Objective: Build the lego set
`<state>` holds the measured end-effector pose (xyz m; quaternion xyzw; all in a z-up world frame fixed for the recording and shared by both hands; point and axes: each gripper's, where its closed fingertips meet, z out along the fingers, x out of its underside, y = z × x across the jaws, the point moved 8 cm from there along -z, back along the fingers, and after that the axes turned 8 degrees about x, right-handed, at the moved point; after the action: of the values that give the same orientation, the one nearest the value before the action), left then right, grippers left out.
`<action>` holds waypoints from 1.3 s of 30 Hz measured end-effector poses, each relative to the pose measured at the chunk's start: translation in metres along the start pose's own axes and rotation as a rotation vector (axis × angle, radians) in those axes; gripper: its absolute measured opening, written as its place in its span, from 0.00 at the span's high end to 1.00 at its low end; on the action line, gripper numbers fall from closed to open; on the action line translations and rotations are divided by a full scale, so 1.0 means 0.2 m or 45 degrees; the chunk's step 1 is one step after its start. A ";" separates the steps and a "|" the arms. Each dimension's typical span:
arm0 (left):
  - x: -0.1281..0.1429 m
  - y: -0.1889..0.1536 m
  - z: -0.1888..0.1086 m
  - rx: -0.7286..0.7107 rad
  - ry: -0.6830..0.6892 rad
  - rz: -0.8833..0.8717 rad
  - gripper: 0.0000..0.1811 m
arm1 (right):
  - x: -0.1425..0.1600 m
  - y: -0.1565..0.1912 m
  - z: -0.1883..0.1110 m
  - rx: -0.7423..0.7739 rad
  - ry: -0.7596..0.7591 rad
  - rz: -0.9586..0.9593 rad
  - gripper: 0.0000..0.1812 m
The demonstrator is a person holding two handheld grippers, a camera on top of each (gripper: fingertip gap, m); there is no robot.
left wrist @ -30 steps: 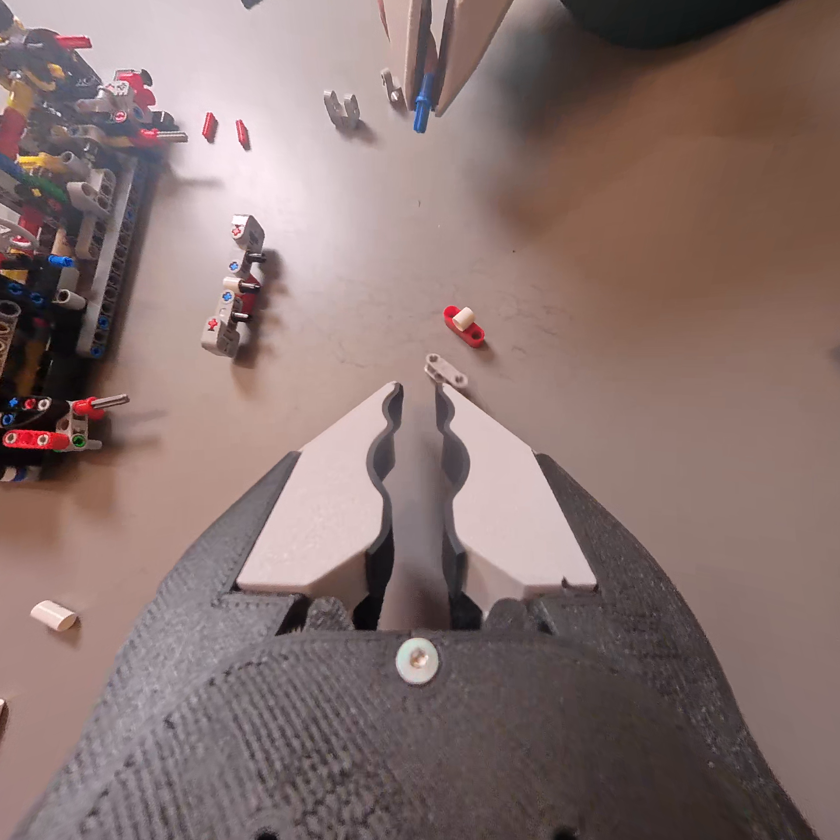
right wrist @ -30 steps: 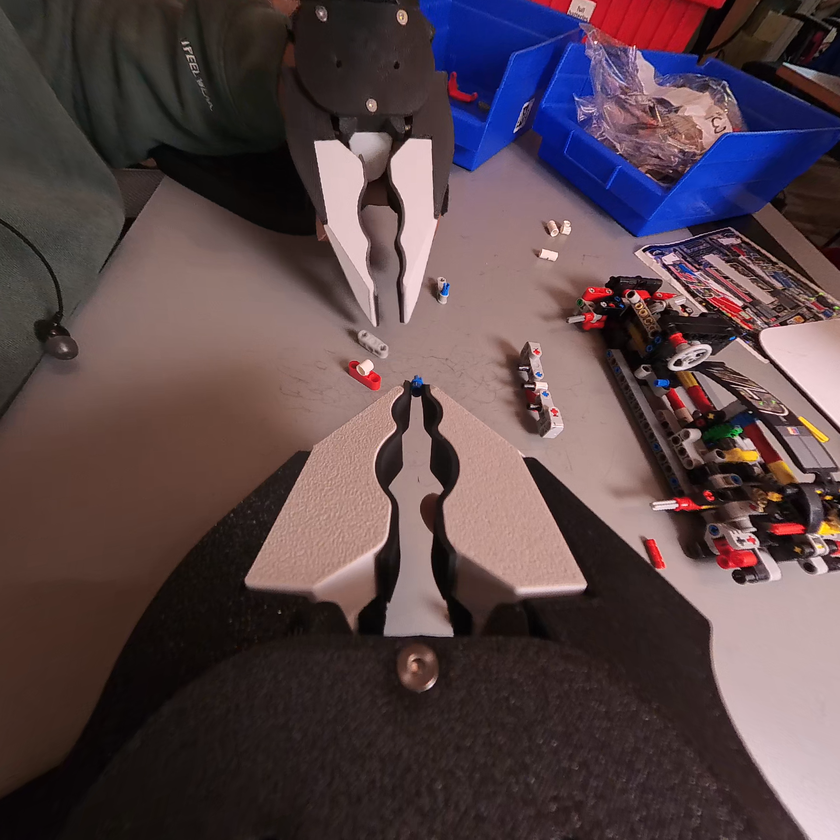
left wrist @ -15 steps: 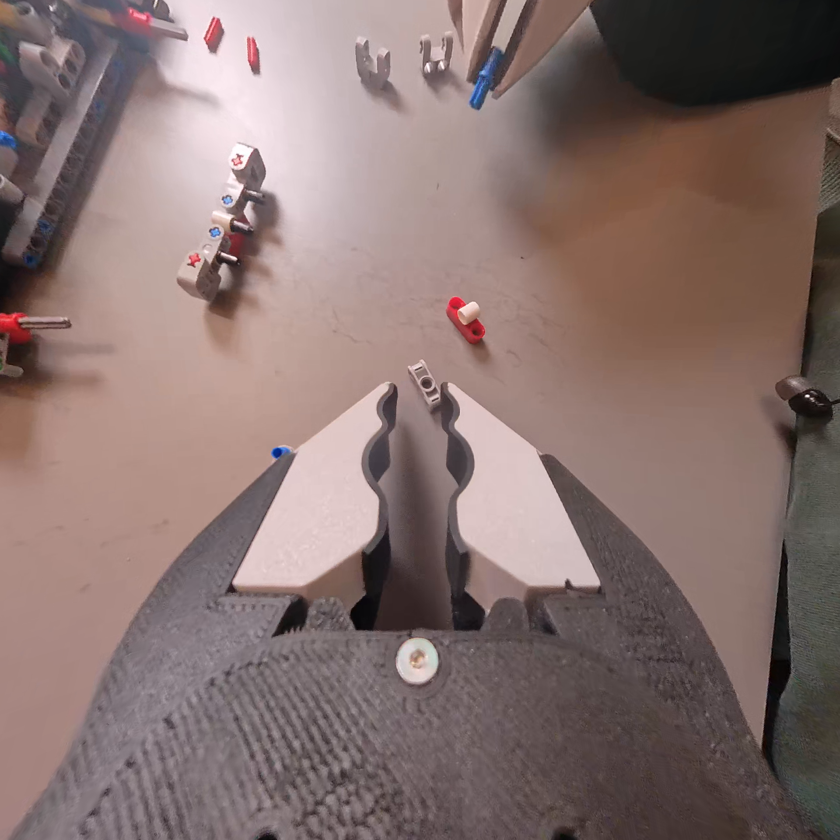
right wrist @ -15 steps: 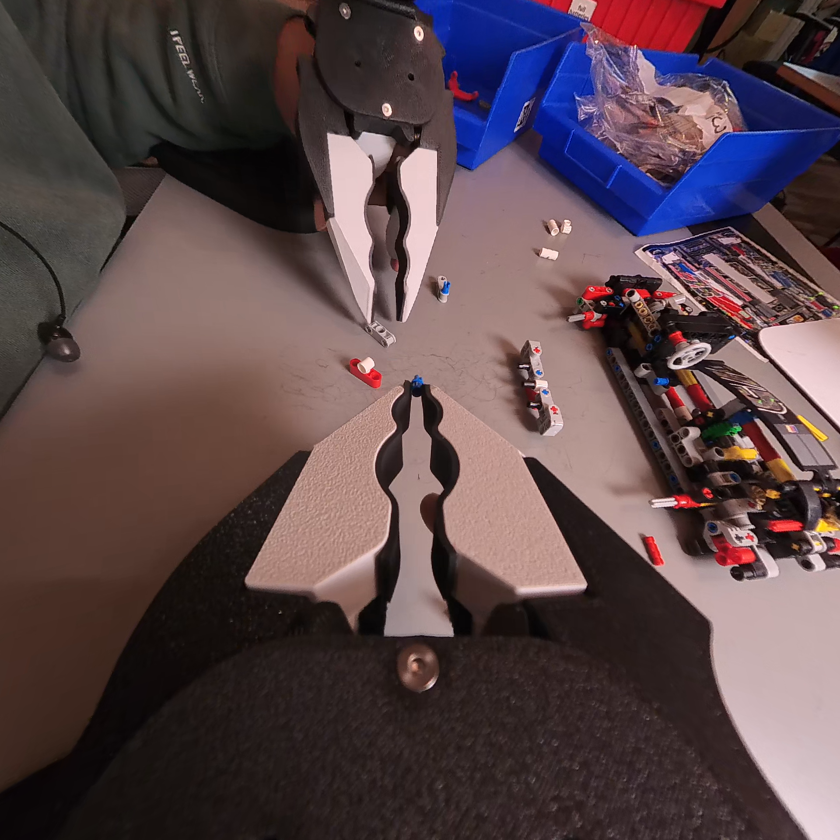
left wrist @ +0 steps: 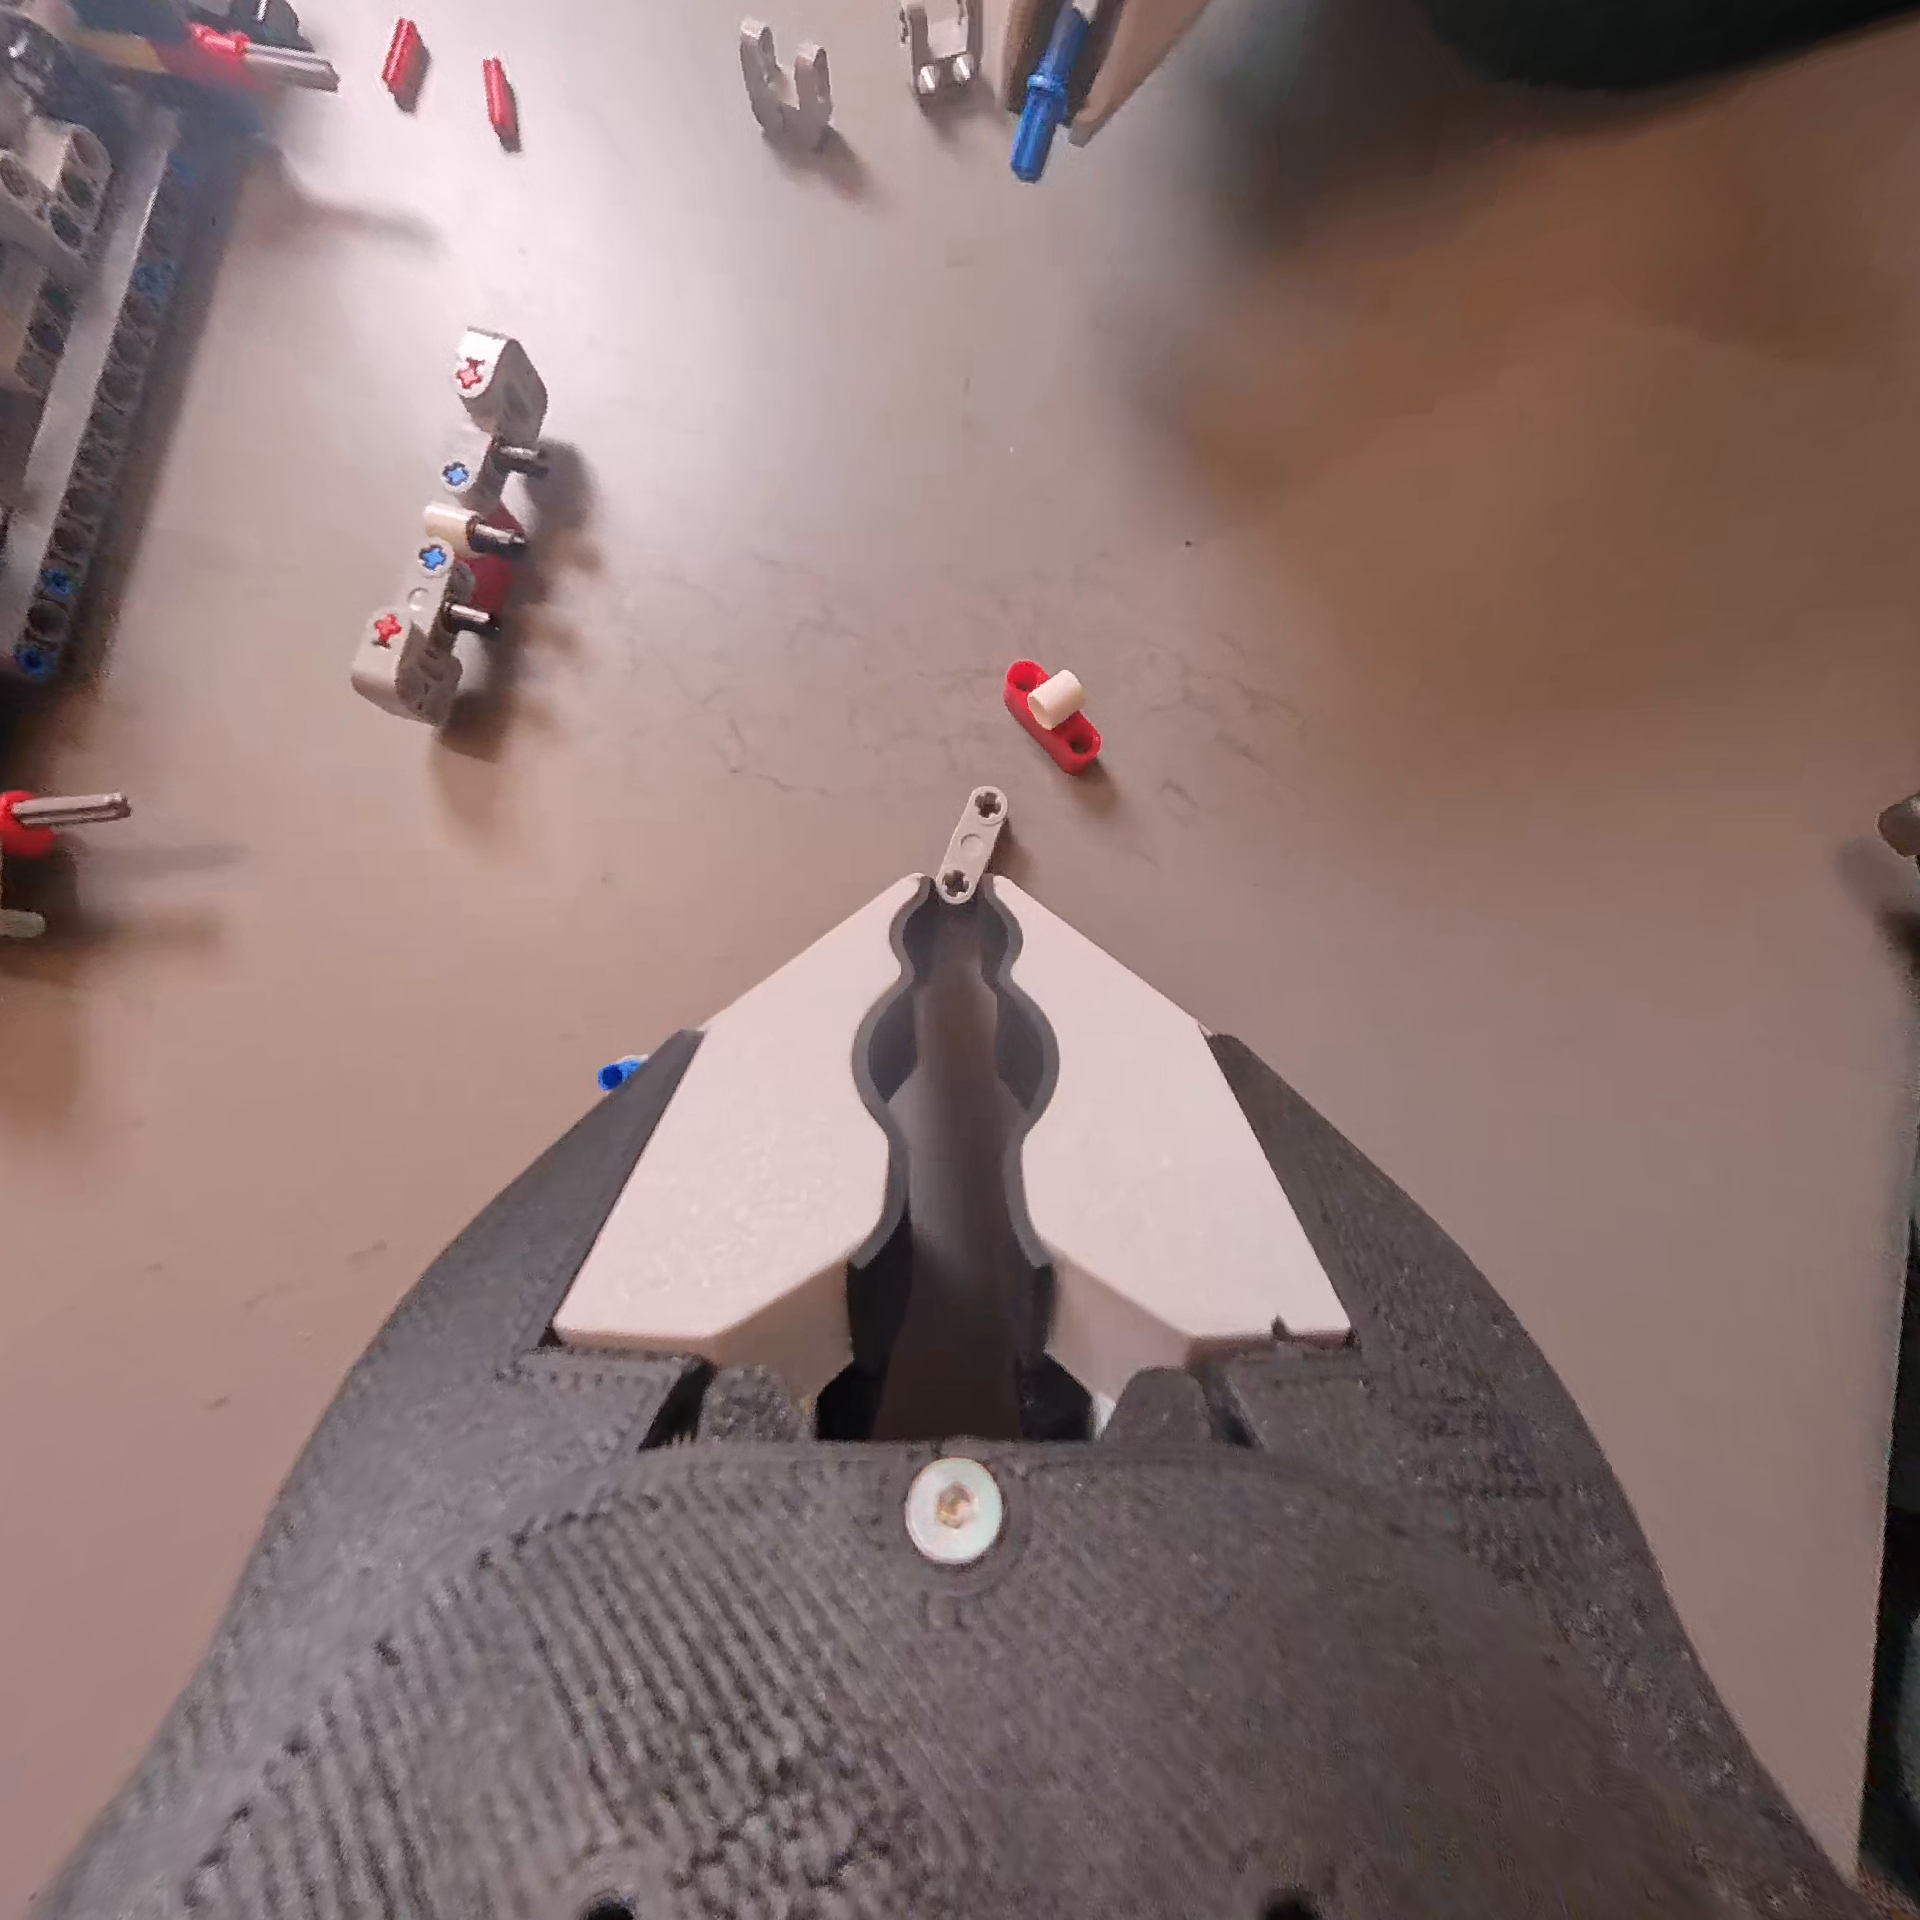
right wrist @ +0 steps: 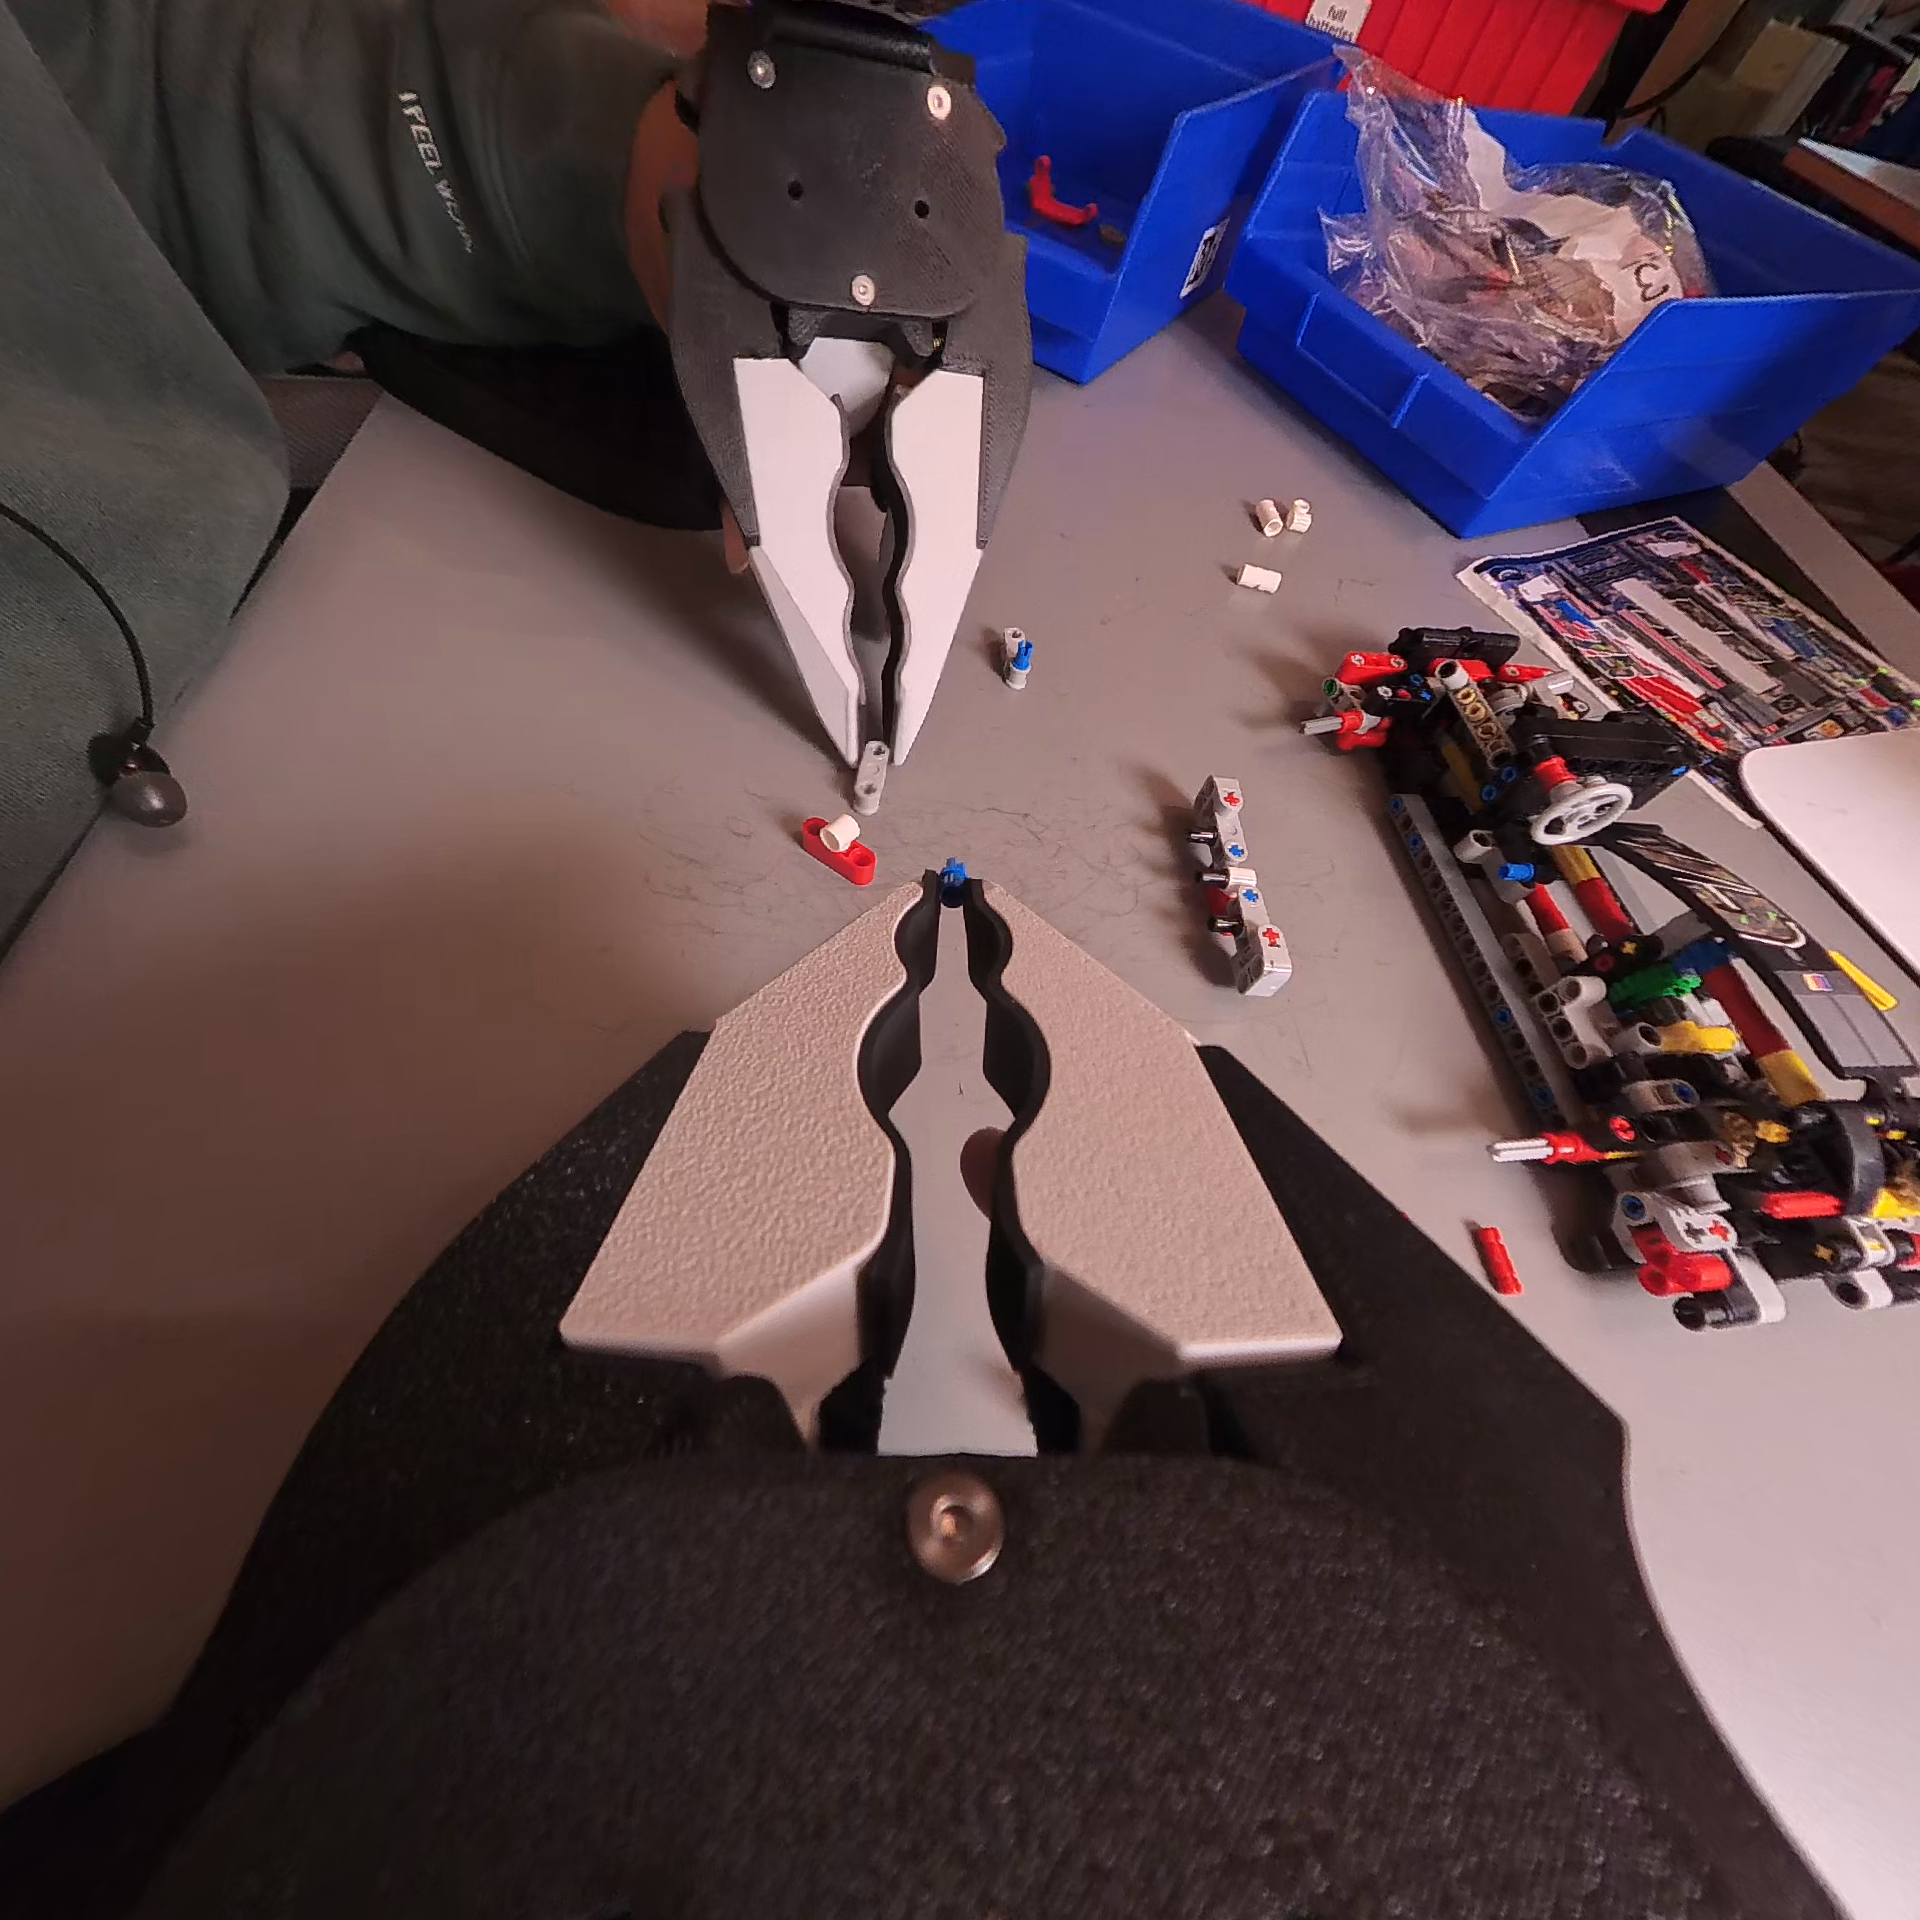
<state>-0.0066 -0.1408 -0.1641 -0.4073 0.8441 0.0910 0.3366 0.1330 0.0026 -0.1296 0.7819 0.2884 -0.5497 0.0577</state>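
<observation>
My left gripper [left wrist: 957,883] is shut on one end of a small grey lego liftarm [left wrist: 972,840], which sticks out past the fingertips just above the grey table. In the right wrist view the left gripper [right wrist: 876,750] hangs tip-down with the same grey liftarm [right wrist: 871,779]. My right gripper [right wrist: 951,886] is shut on a blue pin [right wrist: 952,875]; the blue pin [left wrist: 1042,116] also shows at the top of the left wrist view. A red liftarm with a white bush [left wrist: 1052,715] lies just beyond the left tips. A partly built lego car [right wrist: 1652,997] sits on the right.
A grey sub-assembly with black pins [right wrist: 1238,883] lies between the grippers and the car. Two blue bins [right wrist: 1621,416] and an instruction booklet [right wrist: 1704,634] stand behind. Loose red pins [left wrist: 447,78], grey connectors [left wrist: 790,88] and white bushes [right wrist: 1273,530] are scattered. A person in a green sleeve [right wrist: 312,187] is at far left. The grippers' ends are close to 11 cm from one another. Left tips and right tips are each some 20 cm from the partly built lego car [right wrist: 1652,997].
My left gripper closed on the grey liftarm, which was lying loose at its tips, and turned it end-on. The right gripper has held still with the blue pin.
</observation>
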 end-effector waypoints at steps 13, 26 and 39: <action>-0.16 -0.03 -0.02 0.089 -0.147 0.079 0.97 | 0.02 0.05 0.03 -0.108 0.067 -0.013 0.99; -0.22 -0.05 0.20 0.152 -0.027 0.048 0.96 | 0.09 0.10 0.07 -0.190 0.282 -0.047 0.99; -0.18 -0.03 0.20 0.170 -0.145 0.231 0.96 | 0.03 0.13 0.13 -0.176 0.570 0.028 0.99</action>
<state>0.0330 -0.1059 -0.1707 -0.3002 0.8612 0.0875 0.4007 0.1259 -0.0267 -0.1517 0.8816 0.3223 -0.3408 0.0517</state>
